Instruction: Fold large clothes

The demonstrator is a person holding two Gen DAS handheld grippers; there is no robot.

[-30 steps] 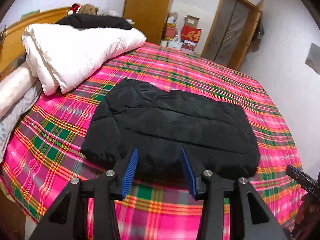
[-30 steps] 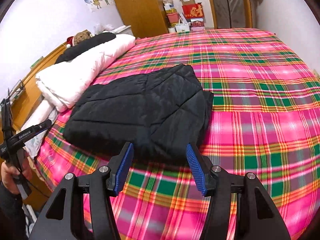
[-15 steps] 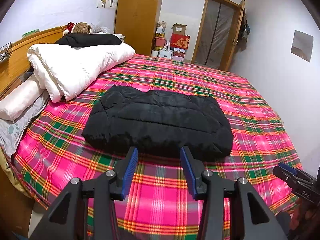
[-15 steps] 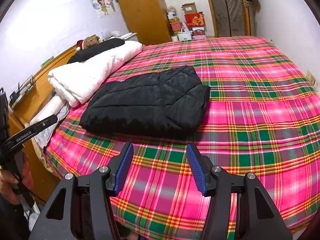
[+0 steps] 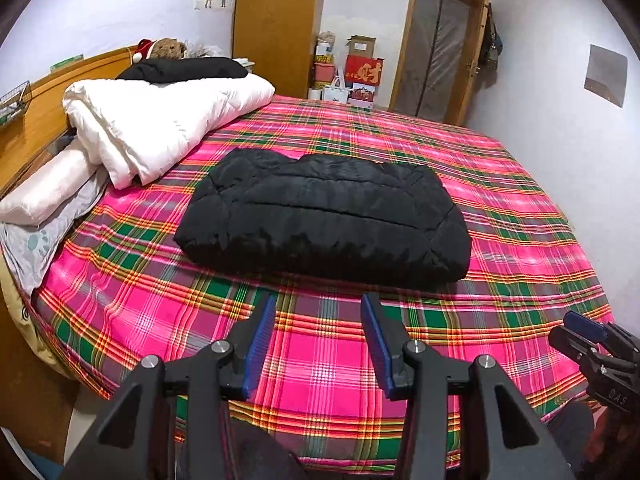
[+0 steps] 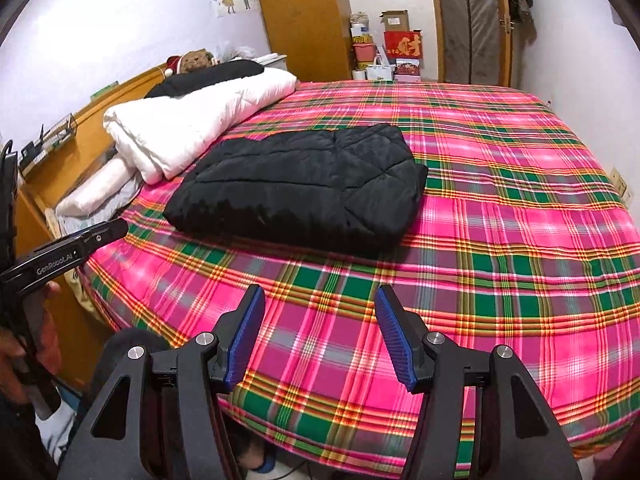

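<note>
Both grippers have drawn back from the folded black jacket (image 5: 324, 220) since the earlier frames, so that a broad band of plaid bedspread (image 5: 320, 360) now lies between the blue pads and the garment's near edge, where a second ago the pads stood right at that edge. Left gripper (image 5: 318, 340): jaws apart, nothing between them, held over the near part of the bed and angled downward. Right gripper (image 6: 320, 332): jaws apart and empty, likewise over the near part of the bed; it also shows at the lower right edge of the left wrist view, while the left gripper, held in a hand (image 6: 24, 344), shows at the left edge of the right wrist view. Jacket: a quilted black rectangle lying flat on the bedspread toward the head side of the bed, apart from both grippers and just beside the white duvet (image 5: 160, 120), which is rolled along the wooden headboard (image 5: 36, 112). A second black garment (image 5: 188, 70) lies on top of the duvet, with a teddy bear (image 5: 166, 48) behind it. Pillows (image 5: 44, 192) lie below the duvet at the left. Background: wooden wardrobe (image 5: 276, 24), stacked boxes and bags (image 5: 352, 76), and a doorway (image 5: 440, 52)
</note>
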